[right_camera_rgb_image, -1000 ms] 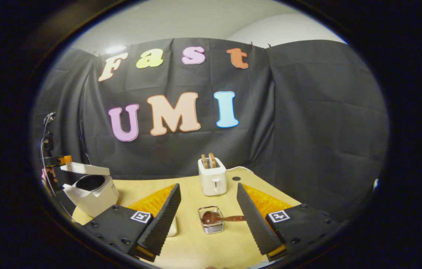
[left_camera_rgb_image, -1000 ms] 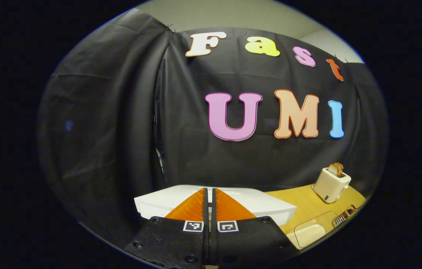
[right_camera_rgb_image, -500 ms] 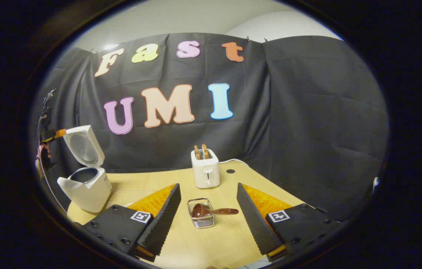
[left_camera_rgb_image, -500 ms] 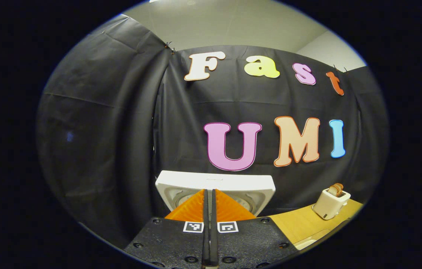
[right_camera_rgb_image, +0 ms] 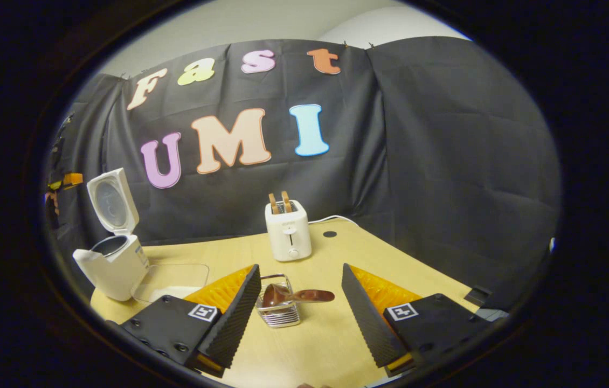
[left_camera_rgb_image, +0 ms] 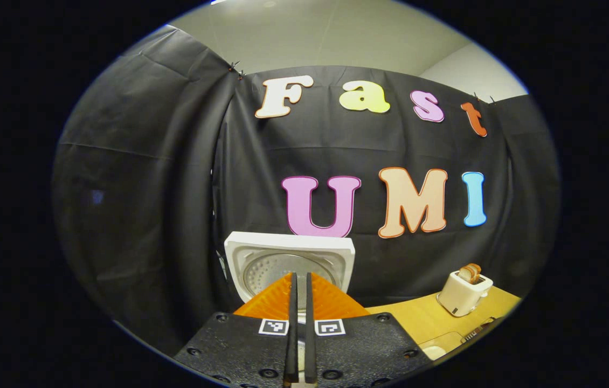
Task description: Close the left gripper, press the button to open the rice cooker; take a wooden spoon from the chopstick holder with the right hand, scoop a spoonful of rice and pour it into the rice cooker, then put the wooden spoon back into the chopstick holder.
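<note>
Right gripper view puts the right gripper [right_camera_rgb_image: 300, 302] low over the counter [right_camera_rgb_image: 337, 253], its fingers spread wide and holding nothing. Just ahead of it, between the two fingers, stands the holder [right_camera_rgb_image: 278, 312], a small ribbed, shiny basket, with the spoon [right_camera_rgb_image: 288, 295] lying across its rim: dark, glossy wood, bowl toward the gripper's left finger, handle pointing toward the right one. Far off to the gripper's left sits the cooker [right_camera_rgb_image: 110, 258], a white, smooth, boxy body with its lid [right_camera_rgb_image: 111, 200] standing upright and the dark pot mouth exposed.

Left gripper view has the left gripper [left_camera_rgb_image: 299, 285] clenched, fingers pressed together on nothing, with the raised lid [left_camera_rgb_image: 289, 258] directly ahead, its dimpled metal inner plate facing the camera.

The opening step looks done; fetching the spoon is in hand. The next move likely calls for the right gripper to advance, straddle the slim handle and close on it squarely, since polished wood may slip. A flat clear tray [right_camera_rgb_image: 172, 277] beside the cooker seems to hold the rice.
</note>
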Motion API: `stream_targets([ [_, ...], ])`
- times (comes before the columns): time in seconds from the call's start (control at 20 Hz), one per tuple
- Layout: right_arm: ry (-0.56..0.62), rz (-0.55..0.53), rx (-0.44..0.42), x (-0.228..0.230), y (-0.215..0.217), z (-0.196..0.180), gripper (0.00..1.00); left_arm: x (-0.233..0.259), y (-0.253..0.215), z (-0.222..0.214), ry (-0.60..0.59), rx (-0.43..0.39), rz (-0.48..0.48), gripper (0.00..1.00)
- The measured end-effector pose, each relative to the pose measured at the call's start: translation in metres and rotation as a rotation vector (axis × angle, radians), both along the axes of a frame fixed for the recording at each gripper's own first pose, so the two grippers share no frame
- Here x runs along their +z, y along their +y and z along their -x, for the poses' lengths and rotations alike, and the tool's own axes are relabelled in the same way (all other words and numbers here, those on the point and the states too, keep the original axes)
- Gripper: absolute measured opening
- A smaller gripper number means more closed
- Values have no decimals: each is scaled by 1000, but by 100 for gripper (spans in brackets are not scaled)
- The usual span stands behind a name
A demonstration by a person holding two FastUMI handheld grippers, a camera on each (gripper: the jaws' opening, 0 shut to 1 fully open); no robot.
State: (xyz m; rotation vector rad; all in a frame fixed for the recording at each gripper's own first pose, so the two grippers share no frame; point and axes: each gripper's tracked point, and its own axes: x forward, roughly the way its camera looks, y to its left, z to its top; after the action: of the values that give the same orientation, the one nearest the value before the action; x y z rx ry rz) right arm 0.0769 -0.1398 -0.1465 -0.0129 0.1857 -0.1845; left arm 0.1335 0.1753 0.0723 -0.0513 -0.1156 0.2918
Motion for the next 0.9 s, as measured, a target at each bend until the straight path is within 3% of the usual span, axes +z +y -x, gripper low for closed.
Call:
stream_targets([
  [0.1, 1, -5, 5, -15, -7, -10, 98, -10, -16, 1, 11, -22, 23, 8],
  [0.2, 5, -12, 12, -32, -13, -21, 99, -24, -29, 1, 26, -39, 37, 21],
  [0.4, 6, -63, 21, -68, -17, -42, 98, -39, -44, -3, 35, -38, 31, 83],
  [0.45, 4, -78, 26, -76, -15, -46, 97, -42, -48, -6, 35, -41, 36, 89],
  [0.85, -40, -112, 72, -94, -6, -86, 95, -65, -65, -15, 44, -43, 89, 90],
  [0.9, -44, -120, 81, -94, -4, -90, 93, -70, -64, -14, 54, -36, 83, 87],
])
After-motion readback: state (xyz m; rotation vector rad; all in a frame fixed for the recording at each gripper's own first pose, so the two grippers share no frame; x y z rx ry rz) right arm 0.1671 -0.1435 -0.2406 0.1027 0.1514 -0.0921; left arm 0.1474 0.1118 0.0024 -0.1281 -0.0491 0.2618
